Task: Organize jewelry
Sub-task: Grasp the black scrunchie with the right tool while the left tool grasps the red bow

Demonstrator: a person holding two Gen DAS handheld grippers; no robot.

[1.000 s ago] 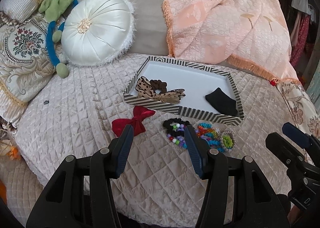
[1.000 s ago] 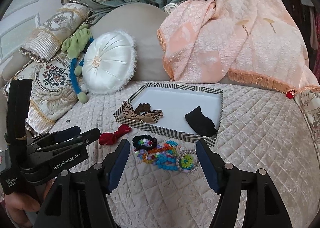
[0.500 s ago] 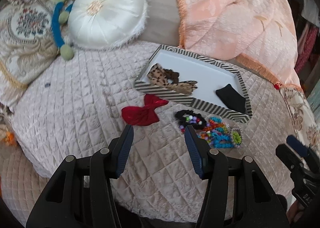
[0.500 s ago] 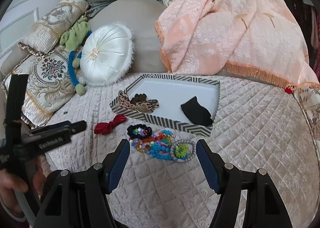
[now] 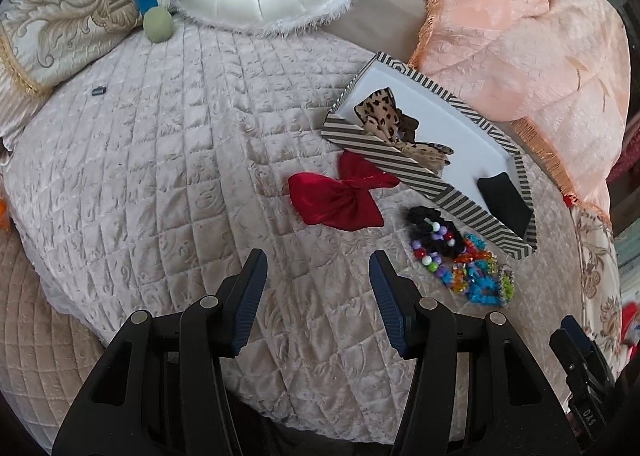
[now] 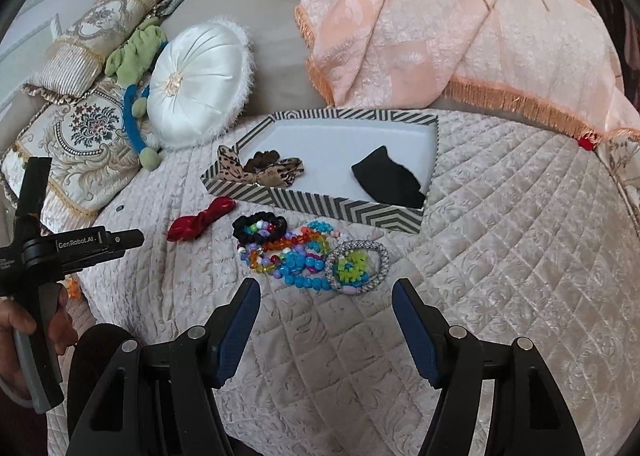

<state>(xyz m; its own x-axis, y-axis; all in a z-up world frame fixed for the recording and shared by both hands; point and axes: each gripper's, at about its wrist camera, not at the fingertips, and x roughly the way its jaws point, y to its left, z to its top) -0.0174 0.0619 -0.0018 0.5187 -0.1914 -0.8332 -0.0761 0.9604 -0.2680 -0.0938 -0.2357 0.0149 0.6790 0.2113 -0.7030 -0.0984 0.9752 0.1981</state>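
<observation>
Right wrist view showed the striped tray (image 6: 316, 209) at frame centre holding a leopard bow (image 6: 260, 170), what looked like a brown scrunchie (image 6: 262, 157), and a black cloth (image 6: 386, 176). The beaded bracelets (image 6: 304, 254) and red bow (image 6: 198, 223) lay on the quilt (image 6: 520, 256) just below it. Both the right gripper (image 6: 326, 294) and the left gripper (image 5: 316, 266) stood with jaws apart, holding nothing.

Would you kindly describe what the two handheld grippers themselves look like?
Both the left gripper and right gripper have black plastic frames, silver rivets and ribbed dark-blue pads. White "GenRobot.AI" lettering marks the left one's side. No cables or sleeves visible.
</observation>
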